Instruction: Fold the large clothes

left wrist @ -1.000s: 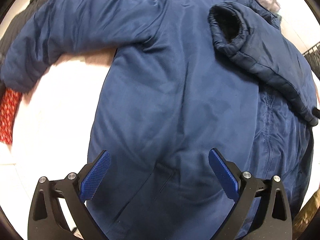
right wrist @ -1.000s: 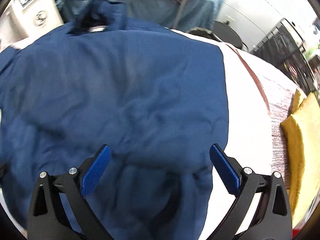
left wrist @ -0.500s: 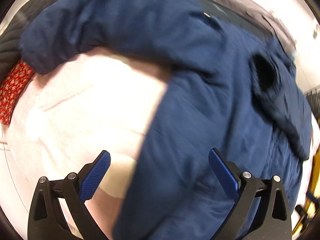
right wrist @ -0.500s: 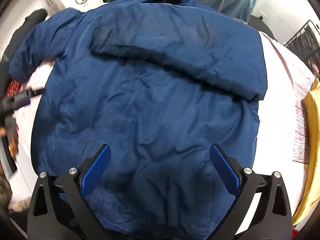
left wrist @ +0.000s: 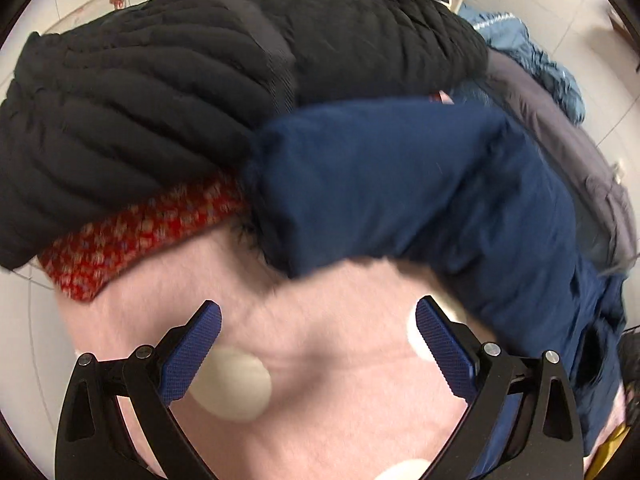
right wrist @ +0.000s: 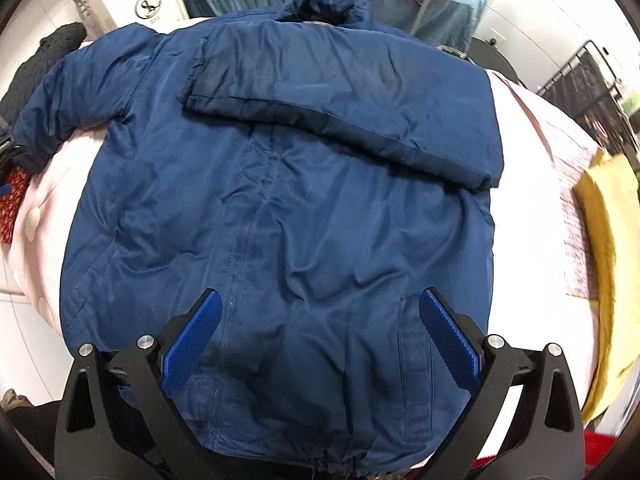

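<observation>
Jacket [right wrist: 280, 208], navy, lies flat, zip up, on pink blanket [left wrist: 340, 380]; long axis runs collar-far to hem-near in the right wrist view. One sleeve folded across chest, other sticks out toward black coat [left wrist: 160, 80]. Left hand-held gripper [left wrist: 318, 334] & right hand-held gripper [right wrist: 320, 324]: both spread wide, holding nothing.

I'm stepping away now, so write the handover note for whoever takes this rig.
Left tongs: open, empty, over the pink blanket, facing the cuff of the unfolded sleeve.
Right tongs: open, empty, above the hem of the navy jacket.
Done: jacket lies front up, one sleeve folded across the chest.
Left: fold the other sleeve in, then fold the body.
</observation>
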Demonstrator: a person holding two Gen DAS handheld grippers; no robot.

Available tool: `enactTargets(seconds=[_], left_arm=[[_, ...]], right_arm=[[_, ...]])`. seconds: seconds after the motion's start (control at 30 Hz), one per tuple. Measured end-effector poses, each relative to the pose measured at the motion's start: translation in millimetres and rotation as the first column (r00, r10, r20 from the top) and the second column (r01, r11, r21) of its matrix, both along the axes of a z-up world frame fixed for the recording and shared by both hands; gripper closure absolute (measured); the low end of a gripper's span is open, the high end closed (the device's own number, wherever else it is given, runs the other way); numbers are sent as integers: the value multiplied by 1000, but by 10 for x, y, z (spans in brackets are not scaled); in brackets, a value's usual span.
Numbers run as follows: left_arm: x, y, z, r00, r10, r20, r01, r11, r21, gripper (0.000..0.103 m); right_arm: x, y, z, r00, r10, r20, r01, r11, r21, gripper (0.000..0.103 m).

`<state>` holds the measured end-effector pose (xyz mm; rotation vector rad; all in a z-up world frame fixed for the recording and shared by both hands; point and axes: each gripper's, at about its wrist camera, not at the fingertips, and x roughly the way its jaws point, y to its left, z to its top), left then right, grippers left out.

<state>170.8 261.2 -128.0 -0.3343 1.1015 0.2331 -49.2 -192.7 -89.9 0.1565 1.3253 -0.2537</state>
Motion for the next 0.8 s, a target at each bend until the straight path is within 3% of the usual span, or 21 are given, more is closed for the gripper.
enactTargets(seconds=[0.1, 0.17, 0.23, 0.37, 0.43, 0.53, 0.63, 0.8], left_arm=[[223, 115, -8, 999, -47, 2, 47, 999, -2, 12], [405, 152, -3, 996, -88, -12, 88, 996, 12, 23], [573, 162, -35, 992, -127, -27, 128, 992, 20, 41], [755, 78, -41, 983, -179, -45, 180, 983, 34, 59], [786, -6, -36, 978, -202, -48, 202, 979, 1, 87], [744, -111, 117, 967, -255, -6, 254, 964, -72, 91], [705, -241, 483, 940, -325, 100, 337, 931, -140, 92], [661, -666, 1115, 866, -443, 232, 482, 863, -154, 94]], right_arm=[[-30, 18, -11, 999, -35, -11, 35, 999, -7, 5], [-39, 56, -13, 999, -51, -15, 51, 999, -11, 5], [-43, 100, -7, 998, -61, -14, 61, 998, -16, 5], [-52, 201, -6, 997, -81, -17, 80, 996, -26, 5], [-55, 243, -3, 996, -91, -17, 90, 995, -29, 5], [-49, 324, 4, 995, -101, -17, 100, 994, -52, 6], [-47, 392, 6, 995, -102, -17, 100, 993, -57, 5], [-57, 467, 8, 996, -91, -17, 90, 994, -61, 6]])
